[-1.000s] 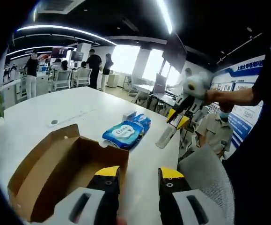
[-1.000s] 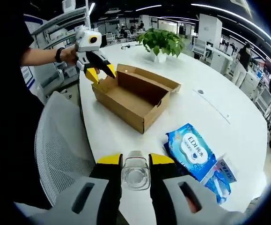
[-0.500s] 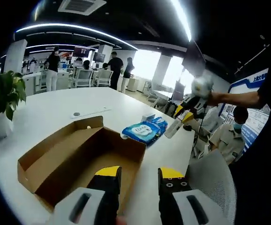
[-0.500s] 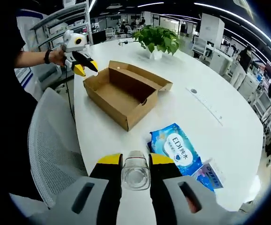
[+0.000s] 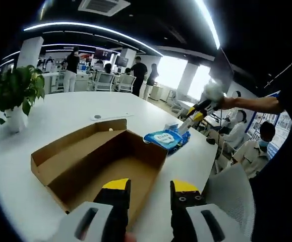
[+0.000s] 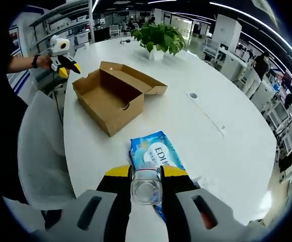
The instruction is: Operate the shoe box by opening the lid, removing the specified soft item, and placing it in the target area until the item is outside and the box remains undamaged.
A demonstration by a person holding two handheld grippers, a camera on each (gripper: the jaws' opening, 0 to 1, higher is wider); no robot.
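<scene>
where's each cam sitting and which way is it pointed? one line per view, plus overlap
Left gripper view: rides the left gripper, looking along its parted jaws over the open shoe box toward the wipes pack; the person's arm and right gripper enter at right.
Right gripper view: rides the right gripper, jaws closed on a clear bottle, above the wipes pack, facing the shoe box; the left gripper shows upper left.
Shared: box, wipes pack, potted plant, white table.

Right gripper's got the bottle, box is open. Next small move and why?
Probably lower the right gripper and set the clear bottle on the bare table beside the blue wipes pack. The bottle is already out of the open box, clamped between the jaws above the pack; the left gripper waits open over the box.
</scene>
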